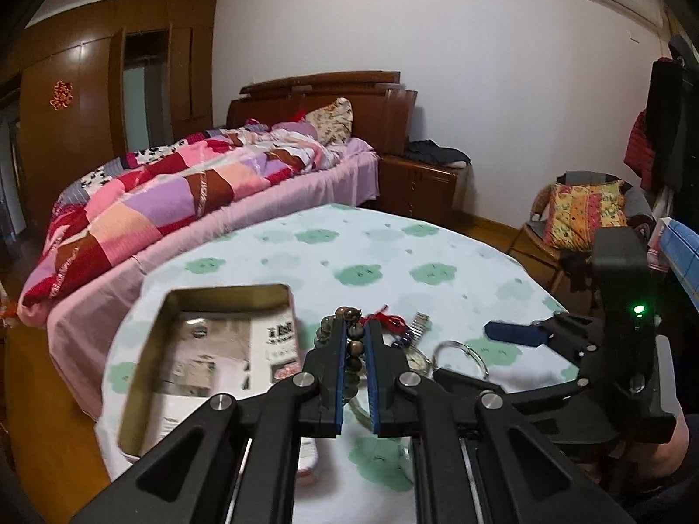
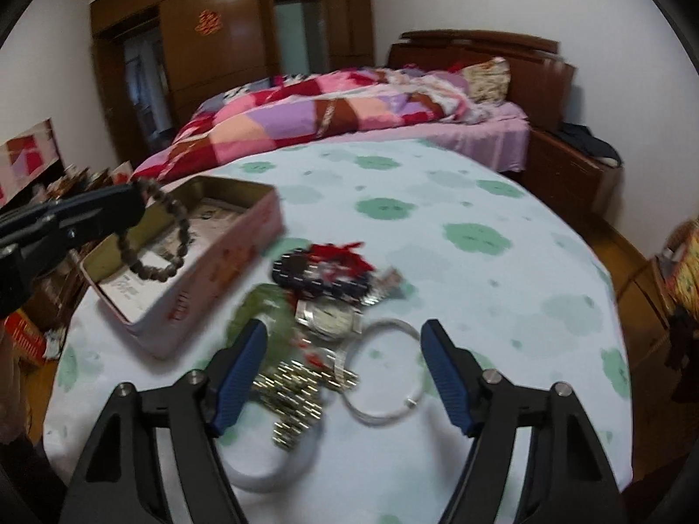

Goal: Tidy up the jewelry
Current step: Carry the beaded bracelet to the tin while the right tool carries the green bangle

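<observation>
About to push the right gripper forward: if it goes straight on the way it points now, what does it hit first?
Probably the silver bangle lying on the tablecloth between the open right gripper fingers; depth is unclear.

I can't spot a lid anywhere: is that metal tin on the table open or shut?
Open. The tin has no lid on it, and the printed paper lining its bottom shows in both views.
</observation>
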### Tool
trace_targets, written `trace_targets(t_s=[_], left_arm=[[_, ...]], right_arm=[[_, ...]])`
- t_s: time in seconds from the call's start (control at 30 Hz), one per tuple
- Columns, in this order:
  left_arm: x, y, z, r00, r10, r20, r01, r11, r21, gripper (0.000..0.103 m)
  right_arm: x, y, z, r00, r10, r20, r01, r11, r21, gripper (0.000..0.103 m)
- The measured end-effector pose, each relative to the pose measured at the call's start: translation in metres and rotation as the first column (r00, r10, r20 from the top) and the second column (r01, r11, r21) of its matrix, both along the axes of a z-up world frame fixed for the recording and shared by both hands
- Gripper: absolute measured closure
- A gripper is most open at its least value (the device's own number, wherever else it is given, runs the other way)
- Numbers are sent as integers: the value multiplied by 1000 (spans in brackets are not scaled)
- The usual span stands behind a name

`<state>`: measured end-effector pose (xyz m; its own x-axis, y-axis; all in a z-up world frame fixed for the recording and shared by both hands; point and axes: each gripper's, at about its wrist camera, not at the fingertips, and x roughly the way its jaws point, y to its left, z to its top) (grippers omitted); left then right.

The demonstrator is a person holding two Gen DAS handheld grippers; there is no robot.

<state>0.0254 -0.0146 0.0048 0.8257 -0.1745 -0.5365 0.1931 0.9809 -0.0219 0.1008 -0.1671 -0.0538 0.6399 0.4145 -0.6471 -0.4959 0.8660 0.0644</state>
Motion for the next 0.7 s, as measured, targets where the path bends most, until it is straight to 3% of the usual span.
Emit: trace_targets(t_s=[0.07, 0.3, 0.4, 0.43, 0.7], left_arm=[[3, 6, 0, 1000, 16, 2, -16, 1000, 0, 96], [9, 26, -3, 998, 65, -2, -65, 998, -3, 96], [13, 33, -5, 997, 78, -9, -78, 997, 2, 96], [13, 35, -5, 997, 81, -8, -81, 997, 2, 96], [16, 51, 2, 994, 106, 8, -106, 994, 6, 96]], right_arm=[[5, 14, -1, 999, 30, -14, -31, 999, -25, 40], [16, 48, -18, 995, 79, -63, -88, 986, -145, 53], [17, 55, -26, 991, 98, -88, -114, 976, -188, 77], [16, 56, -26, 993, 94, -76, -108, 973, -205, 90], [15, 41, 7, 996, 92, -20, -93, 991, -92, 93]])
